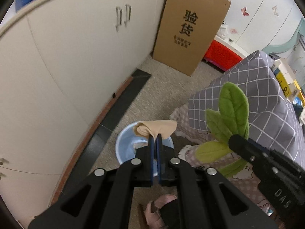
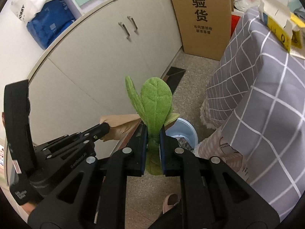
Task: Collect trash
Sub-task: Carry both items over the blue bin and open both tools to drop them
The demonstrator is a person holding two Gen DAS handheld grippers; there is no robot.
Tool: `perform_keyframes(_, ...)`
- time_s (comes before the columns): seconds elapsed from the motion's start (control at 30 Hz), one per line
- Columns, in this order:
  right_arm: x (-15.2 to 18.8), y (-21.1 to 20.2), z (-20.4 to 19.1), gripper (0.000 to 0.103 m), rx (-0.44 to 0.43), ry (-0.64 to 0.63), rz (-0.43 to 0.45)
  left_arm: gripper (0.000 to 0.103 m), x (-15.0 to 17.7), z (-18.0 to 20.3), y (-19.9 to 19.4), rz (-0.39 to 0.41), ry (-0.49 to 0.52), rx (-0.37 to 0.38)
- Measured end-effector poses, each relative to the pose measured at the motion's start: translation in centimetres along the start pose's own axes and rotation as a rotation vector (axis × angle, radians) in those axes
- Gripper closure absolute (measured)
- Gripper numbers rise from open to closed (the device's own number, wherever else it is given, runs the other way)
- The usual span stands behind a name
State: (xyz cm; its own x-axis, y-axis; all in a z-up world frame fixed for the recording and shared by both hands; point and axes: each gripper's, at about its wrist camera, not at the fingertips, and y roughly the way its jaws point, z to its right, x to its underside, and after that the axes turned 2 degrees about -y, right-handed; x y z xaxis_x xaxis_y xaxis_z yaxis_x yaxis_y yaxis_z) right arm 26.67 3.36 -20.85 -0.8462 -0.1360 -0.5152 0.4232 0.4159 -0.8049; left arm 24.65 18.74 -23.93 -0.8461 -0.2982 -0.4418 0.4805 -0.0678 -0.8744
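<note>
White cabinet [image 1: 76, 57] filling the 9 to 11 o'clock side, two handles on its doors. Bed under a grey checked cover [image 2: 266, 99] at 3 o'clock, a yellow and white carton [image 2: 280, 21] on top. Tall cardboard box [image 1: 188, 32] upright at 12 o'clock against the cabinet's end, printed in black characters. Speckled floor [image 1: 164, 87] between cabinet and bed.

Light blue bin [image 1: 125, 145] on the floor, directly below the left jaws, with crumpled scraps inside, too hidden to identify.

Right gripper [image 2: 153, 133] clamped on a green plush leaf toy [image 2: 156, 103]; stem pinched between the blue pads, jaws parted only by its thickness, leaves fanning up toward 12 o'clock, bin just past at 1 o'clock.

Left gripper [image 1: 154, 137] nearly closed, pinching a beige stocking [image 1: 156, 126] at the very tips; fabric bunched beyond the jaws at 12 o'clock, hanging above the bin's far rim.

Pink slipper [image 1: 154, 210] at 6 o'clock under the left gripper.
</note>
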Motion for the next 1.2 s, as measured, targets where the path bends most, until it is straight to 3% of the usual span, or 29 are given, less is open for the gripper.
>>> perform_keyframes(0.07,0.0,0.4,0.1,0.091,0.007,0.004,-0.007,0.092,-0.4,0.3,1.1,-0.044,-0.002,0.014)
perform_keyframes(0.13,0.0,0.7,0.3,0.091,0.017,0.005,-0.015,0.054,-0.6,0.5,1.8,-0.064,0.0,-0.005)
perform_keyframes(0.17,0.0,0.8,0.4,0.091,0.017,0.006,-0.02,0.05,-0.6,0.6,1.9,-0.056,-0.003,-0.02)
perform_keyframes(0.8,-0.2,1.0,-0.3,0.09,0.002,-0.037,-0.009,0.042,-0.5,-0.4,-0.3,0.016,-0.043,-0.101)
perform_keyframes(0.93,-0.6,1.3,-1.0,0.088,0.003,-0.062,0.02,0.039,-0.7,-1.4,-0.9,0.059,-0.085,-0.179)
perform_keyframes(1.0,-0.8,1.6,-1.4,0.065,0.011,-0.075,0.037,0.039,-0.9,-2.0,-1.1,0.063,-0.107,-0.187)
perform_keyframes(1.03,-0.9,1.5,-1.4,0.032,0.014,-0.068,0.049,0.039,-1.0,-2.3,-1.3,0.069,-0.123,-0.191)
perform_keyframes(1.2,-0.9,0.3,-1.8,0.029,0.025,-0.072,0.085,0.038,-1.1,-3.1,-2.6,0.095,-0.155,-0.213)
